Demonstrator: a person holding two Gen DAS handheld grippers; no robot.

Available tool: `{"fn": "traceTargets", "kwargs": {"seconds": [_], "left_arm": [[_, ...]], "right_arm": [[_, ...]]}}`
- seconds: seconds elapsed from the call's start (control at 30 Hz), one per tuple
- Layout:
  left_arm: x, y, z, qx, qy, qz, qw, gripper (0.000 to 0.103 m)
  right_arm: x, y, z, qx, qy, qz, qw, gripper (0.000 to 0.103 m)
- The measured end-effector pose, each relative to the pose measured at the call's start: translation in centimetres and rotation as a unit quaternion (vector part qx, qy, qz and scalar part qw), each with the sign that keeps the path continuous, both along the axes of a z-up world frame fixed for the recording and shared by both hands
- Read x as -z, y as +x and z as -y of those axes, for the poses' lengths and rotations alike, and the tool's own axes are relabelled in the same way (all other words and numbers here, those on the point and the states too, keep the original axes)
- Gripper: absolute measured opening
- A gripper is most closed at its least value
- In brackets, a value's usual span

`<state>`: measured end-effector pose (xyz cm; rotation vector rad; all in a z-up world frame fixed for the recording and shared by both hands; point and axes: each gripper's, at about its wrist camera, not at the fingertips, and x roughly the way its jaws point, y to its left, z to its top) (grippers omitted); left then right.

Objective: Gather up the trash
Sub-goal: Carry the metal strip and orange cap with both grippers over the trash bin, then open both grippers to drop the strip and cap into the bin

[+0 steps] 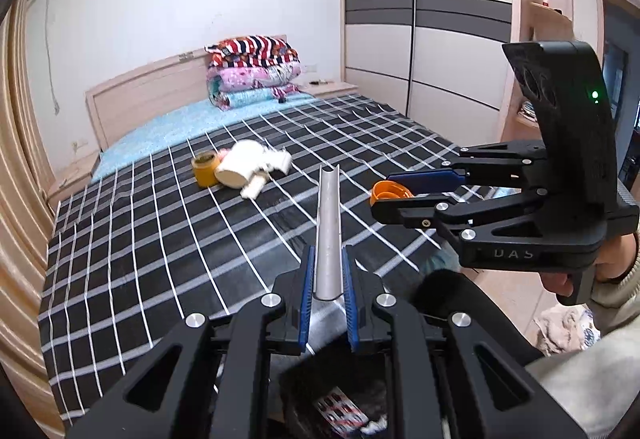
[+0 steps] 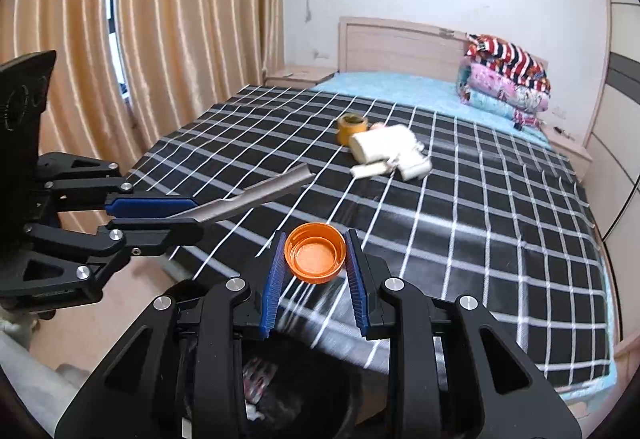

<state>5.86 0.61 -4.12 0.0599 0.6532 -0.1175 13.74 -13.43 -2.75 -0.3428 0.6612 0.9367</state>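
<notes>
My left gripper (image 1: 328, 259) is shut on a long grey curved strip (image 1: 329, 223) that sticks out forward past its blue pads; the same strip (image 2: 256, 195) shows in the right wrist view. My right gripper (image 2: 314, 247) is shut on an orange bottle cap (image 2: 315, 258), open side up, also seen as the cap (image 1: 390, 193) at the right of the left wrist view. Both hang over the near edge of the bed. Farther up the black checked cover (image 1: 180, 239) lie a yellow tape roll (image 1: 206, 169) and crumpled white paper (image 1: 252, 167).
A dark bin with litter (image 2: 272, 391) sits below both grippers at the foot of the bed. Folded quilts (image 1: 252, 71) are stacked by the headboard. A wardrobe (image 1: 412, 19) stands right of the bed, curtains (image 2: 160, 39) on the other side. A person's hand (image 1: 560, 275) holds the right gripper.
</notes>
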Motion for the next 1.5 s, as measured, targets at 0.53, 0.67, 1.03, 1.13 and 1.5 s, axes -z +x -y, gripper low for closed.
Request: {"fn": "traceTargets", "kwargs": {"seconds": [0.53,0.67,1.03,1.13,1.5], "left_arm": [[7.3,-4.9,0.8,0.002,-0.011,-0.086,0.9962,0.013],[9.1,-4.7,1.3,0.011,-0.016,-0.109,0.9938,0.013],[16.4,-3.0,0.9,0.001,-0.039,-0.199,0.9793,0.014],[18.7,-2.6,0.7,-0.004,-0.047,-0.225,0.9732,0.014],[22.4,-1.6,0.9,-0.01,-0.06,-0.278,0.9585,0.014]], "right_arm": [[7.9,-3.0,2.7,-0.002,-0.048,-0.086,0.995,0.03],[9.5,-3.4,2.7,-0.005,-0.062,-0.104,0.993,0.03],[15.2,-3.8,1.7,-0.005,-0.121,-0.162,0.979,0.03],[17.3,-3.5,1.6,-0.002,-0.143,-0.19,0.971,0.03],[21.5,-3.0,1.5,0.006,-0.181,-0.257,0.949,0.03]]}}
